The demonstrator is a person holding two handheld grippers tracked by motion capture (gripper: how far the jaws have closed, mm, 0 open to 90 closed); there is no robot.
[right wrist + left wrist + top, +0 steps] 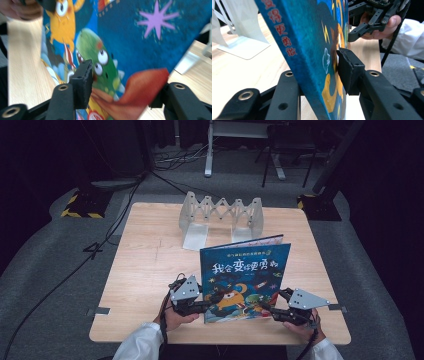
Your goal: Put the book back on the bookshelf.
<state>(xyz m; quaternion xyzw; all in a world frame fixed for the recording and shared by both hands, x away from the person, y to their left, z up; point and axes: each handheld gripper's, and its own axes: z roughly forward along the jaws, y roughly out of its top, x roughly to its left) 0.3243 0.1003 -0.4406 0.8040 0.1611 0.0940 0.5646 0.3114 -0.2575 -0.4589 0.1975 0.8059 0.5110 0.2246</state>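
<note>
- A blue picture book (245, 280) stands tilted on the near half of the wooden counter (145, 265), its cover with cartoon monsters and white and orange lettering facing the person
- The left gripper (206, 305) has the book's lower left edge; in the left gripper view the book (312, 50) sits between the two black jaws, one pad pressed on the cover and the other jaw behind the spine side, jaws closed onto it
- The right gripper (270, 311) is at the book's lower right corner; in the right gripper view one pad lies on the cover by the green monster (100, 62), and a reddish curled page corner (145, 90) fills the gap toward the other jaw, whose contact I cannot tell
- A white accordion-style book rack (221, 215) stands at the far side of the counter, well apart from the book
- White sleeves (140, 345) come in from the near edge
</note>
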